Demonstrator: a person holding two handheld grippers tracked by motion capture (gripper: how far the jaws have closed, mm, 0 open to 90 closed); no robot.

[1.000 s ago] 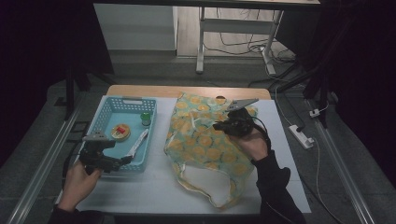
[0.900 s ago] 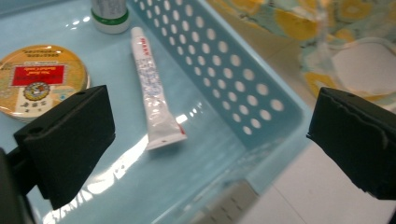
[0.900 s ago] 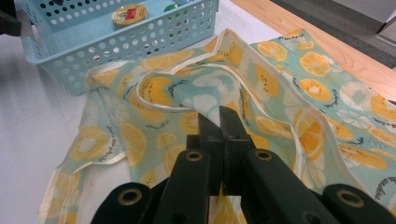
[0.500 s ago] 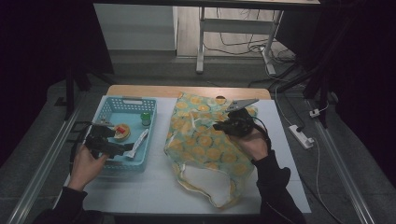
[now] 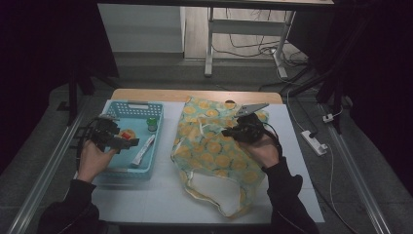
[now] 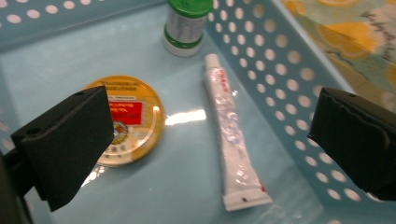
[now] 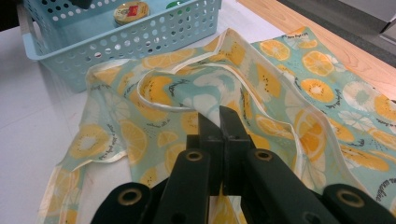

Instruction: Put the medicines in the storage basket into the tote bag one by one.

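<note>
My left gripper [image 5: 127, 140] hovers open over the light blue basket [image 5: 131, 105]. In the left gripper view its jaws [image 6: 215, 112] stand wide apart, with a round yellow tin with a red label [image 6: 133, 116] and a white tube [image 6: 229, 135] on the basket floor [image 6: 187, 186] below them. A small green-capped bottle [image 6: 184, 23] stands farther in. My right gripper [image 5: 231, 131] rests shut on the lemon-print cloth bag [image 5: 214, 156]. Its jaws [image 7: 219, 116] are pressed together at a raised fold of the bag [image 7: 289, 84]; whether cloth is pinched between them I cannot tell.
The bag lies flat in the middle of the white tabletop [image 5: 160, 200], its handles [image 5: 214, 195] toward the near edge. The basket [image 7: 140, 37] sits just left of it. A wooden strip [image 5: 160, 95] runs along the table's far edge. A power strip [image 5: 314, 142] lies on the floor at right.
The left hand has carried its open gripper from the basket's near left corner away from the person, over the tin. The right gripper and the bag have not moved.
</note>
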